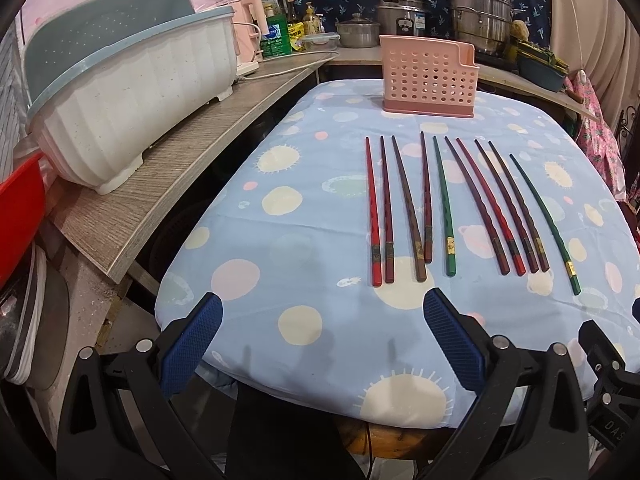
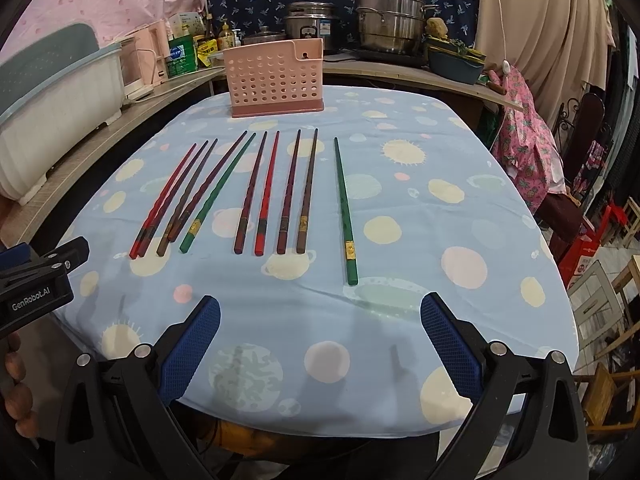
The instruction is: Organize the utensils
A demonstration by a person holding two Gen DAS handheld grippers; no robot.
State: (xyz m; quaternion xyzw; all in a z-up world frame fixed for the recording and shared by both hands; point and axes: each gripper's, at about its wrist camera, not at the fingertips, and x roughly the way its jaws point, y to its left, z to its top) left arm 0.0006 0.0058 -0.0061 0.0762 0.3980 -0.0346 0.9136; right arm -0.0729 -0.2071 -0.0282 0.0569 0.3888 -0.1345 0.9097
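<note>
Nothing is sorted yet: ten chopsticks [image 2: 256, 196] are lying in a row on the bench [image 2: 440, 208], the pink holder [image 2: 276, 80] behind them is looking empty, and the left tool [image 1: 320, 340] and right tool [image 2: 320, 340] are hovering spread wide, gripping nothing

Even indoor light, soft shadows on the tablecloth [image 2: 400, 168], sharp centre, strong fisheye bending at edges.

The left claw [image 2: 44, 276] carries "GenRobot.AI" in white on its black body. Left of the pink basket [image 2: 276, 78], the bottle labels are too small to read.
</note>
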